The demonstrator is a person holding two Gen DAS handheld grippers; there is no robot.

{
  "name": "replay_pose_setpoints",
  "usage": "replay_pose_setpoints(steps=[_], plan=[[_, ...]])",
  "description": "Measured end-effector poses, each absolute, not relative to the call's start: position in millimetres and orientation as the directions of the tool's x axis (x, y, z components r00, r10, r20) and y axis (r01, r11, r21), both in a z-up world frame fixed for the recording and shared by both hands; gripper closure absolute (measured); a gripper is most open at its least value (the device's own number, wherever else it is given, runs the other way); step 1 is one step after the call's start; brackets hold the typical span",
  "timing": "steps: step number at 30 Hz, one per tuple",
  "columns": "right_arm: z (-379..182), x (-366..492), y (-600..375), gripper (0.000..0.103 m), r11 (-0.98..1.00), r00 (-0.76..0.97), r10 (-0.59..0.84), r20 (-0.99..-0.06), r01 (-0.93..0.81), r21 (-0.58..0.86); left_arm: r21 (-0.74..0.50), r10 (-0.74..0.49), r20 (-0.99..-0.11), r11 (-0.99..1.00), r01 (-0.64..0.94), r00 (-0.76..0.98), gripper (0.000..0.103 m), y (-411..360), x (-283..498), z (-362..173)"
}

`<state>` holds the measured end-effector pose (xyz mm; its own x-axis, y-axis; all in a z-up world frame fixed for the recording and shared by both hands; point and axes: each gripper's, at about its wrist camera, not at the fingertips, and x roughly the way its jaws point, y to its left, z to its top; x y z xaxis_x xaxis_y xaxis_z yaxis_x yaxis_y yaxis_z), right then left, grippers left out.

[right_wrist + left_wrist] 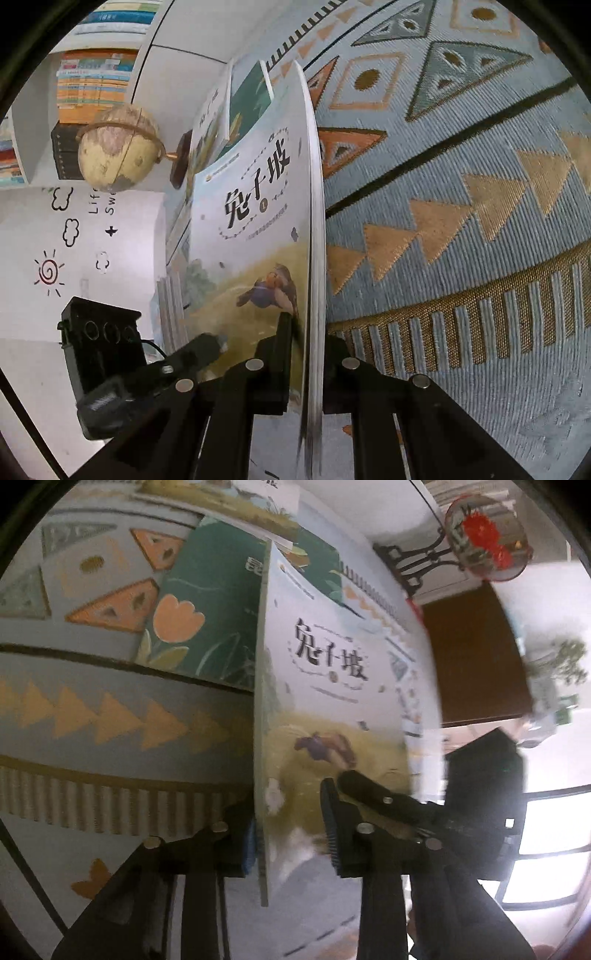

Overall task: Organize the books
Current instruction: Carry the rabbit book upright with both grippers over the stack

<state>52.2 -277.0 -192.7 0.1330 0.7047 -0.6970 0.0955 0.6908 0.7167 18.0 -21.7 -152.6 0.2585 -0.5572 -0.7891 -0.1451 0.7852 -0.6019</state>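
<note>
While the pale book (332, 686) was held upright on edge, its lower part was clamped by the left gripper (291, 834), one finger (336, 827) being pressed on the front cover and the other hidden behind the back cover. The same book (258, 221) was grasped by the right gripper (306, 354), whose jaws were closed on it from cover to cover near the page edge. Both grips were placed near the book's lower end, at opposite edges. Part of the right gripper (373, 794) was seen on the cover from the left wrist view, just beside the left finger.

Behind the book, a green book (199, 627) with an orange tulip was seen lying on the rug (110, 709); from the right wrist view the green book (247, 99) was seen beyond the pale one, with another pale copy (210, 118) beside it. The patterned rug (461, 221) was spread on the book's back side, well apart from the cover. On the cover side, a globe (118, 147) was seen near the book's top, with shelves (92, 85) of stacked books beyond it. A red flower ornament (484, 542) was seen past the book's top corner. Whether the book's bottom edge touched the rug could not be told.
</note>
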Motion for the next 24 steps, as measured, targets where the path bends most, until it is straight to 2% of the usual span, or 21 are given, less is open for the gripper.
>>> replay_pose_setpoints(steps=[2,6,14,24], plan=[[-188,52,-273,0.093,0.718,0.131,0.681,-0.720,0.071,0.692,-0.498,-0.463,-0.847,0.863,-0.084,0.260,0.083,-33,18,-144],[-168,49,-256,0.093,0.798,0.155,0.600,-0.785,-0.049,0.601,-0.341,-0.336,-0.896,0.939,0.034,0.289,0.083,-53,17,-128],[-117,37,-222,0.093,0.855,0.259,0.512,-0.819,-0.239,0.460,-0.322,-0.321,-0.878,0.945,0.060,0.355,0.083,-40,19,-96],[-79,14,-174,0.091,0.874,0.360,0.453,-0.815,-0.358,0.327,-0.315,-0.309,-0.856,0.947,0.055,0.414,0.083,-2,-3,-64]])
